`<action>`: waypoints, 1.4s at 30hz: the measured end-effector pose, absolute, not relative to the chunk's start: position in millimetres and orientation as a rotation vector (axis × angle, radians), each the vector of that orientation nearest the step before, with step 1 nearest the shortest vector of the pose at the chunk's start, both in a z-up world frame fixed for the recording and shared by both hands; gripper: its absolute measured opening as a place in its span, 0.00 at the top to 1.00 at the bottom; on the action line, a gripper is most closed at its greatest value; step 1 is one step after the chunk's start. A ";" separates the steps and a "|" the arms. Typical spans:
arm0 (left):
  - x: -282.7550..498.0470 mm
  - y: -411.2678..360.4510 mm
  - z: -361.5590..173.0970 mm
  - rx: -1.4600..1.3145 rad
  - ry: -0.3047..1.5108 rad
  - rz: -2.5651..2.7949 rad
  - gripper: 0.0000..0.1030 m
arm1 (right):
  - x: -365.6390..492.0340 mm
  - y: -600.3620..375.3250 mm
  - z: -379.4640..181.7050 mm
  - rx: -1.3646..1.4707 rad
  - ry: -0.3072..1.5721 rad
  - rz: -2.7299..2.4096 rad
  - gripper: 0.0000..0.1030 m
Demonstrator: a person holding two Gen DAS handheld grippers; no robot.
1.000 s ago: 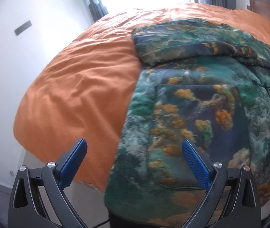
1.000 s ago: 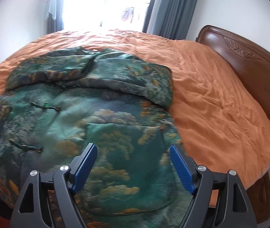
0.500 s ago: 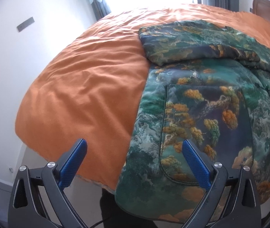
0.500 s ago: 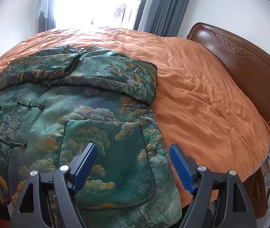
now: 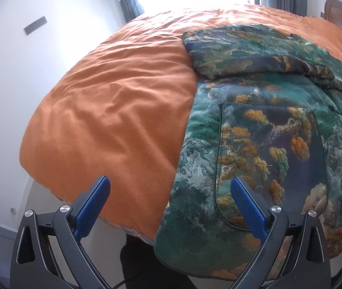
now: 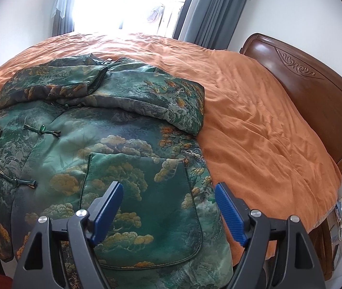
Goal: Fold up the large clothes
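Note:
A green padded jacket (image 6: pixel 113 149) with orange tree print and knot buttons lies flat on the orange bedspread (image 6: pixel 255 125), both sleeves folded across its chest. Its hem hangs over the near edge of the bed. In the left wrist view the same jacket (image 5: pixel 267 139) fills the right half. My left gripper (image 5: pixel 171 183) hovers open above the jacket's left hem edge and bare bedspread (image 5: pixel 113 110). My right gripper (image 6: pixel 168 187) hovers open above the jacket's right pocket. Neither holds anything.
A carved wooden headboard (image 6: pixel 310 91) rises at the right of the bed. A bright window with grey curtains (image 6: pixel 207 12) is behind the bed. White wall (image 5: pixel 14 72) and floor lie left of the bed. Small items sit on a bedside stand (image 6: pixel 339 219).
Both grippers have drawn back from the jacket, so more of the bed and the jacket's hem shows. The jacket lies as before and both grippers stay open.

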State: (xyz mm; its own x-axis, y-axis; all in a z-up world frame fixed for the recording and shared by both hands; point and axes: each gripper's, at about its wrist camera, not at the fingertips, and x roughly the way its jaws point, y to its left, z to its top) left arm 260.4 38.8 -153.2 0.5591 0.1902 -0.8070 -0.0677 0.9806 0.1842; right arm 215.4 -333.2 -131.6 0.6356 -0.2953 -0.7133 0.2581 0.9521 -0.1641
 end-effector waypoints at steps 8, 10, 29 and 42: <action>262.5 33.9 -154.8 0.155 0.971 0.148 0.03 | 218.0 -331.4 -133.4 -0.056 0.826 -0.308 0.22; 263.0 32.8 -154.9 0.155 0.971 0.148 0.03 | 218.1 -331.3 -133.7 -0.056 0.827 -0.309 0.22; 266.5 26.6 -157.0 0.211 0.968 0.162 0.03 | 220.1 -337.8 -134.6 0.003 0.824 -0.282 0.22; 262.1 30.8 -150.6 0.205 0.958 0.172 0.03 | 219.4 -326.1 -127.2 -0.013 0.808 -0.256 0.22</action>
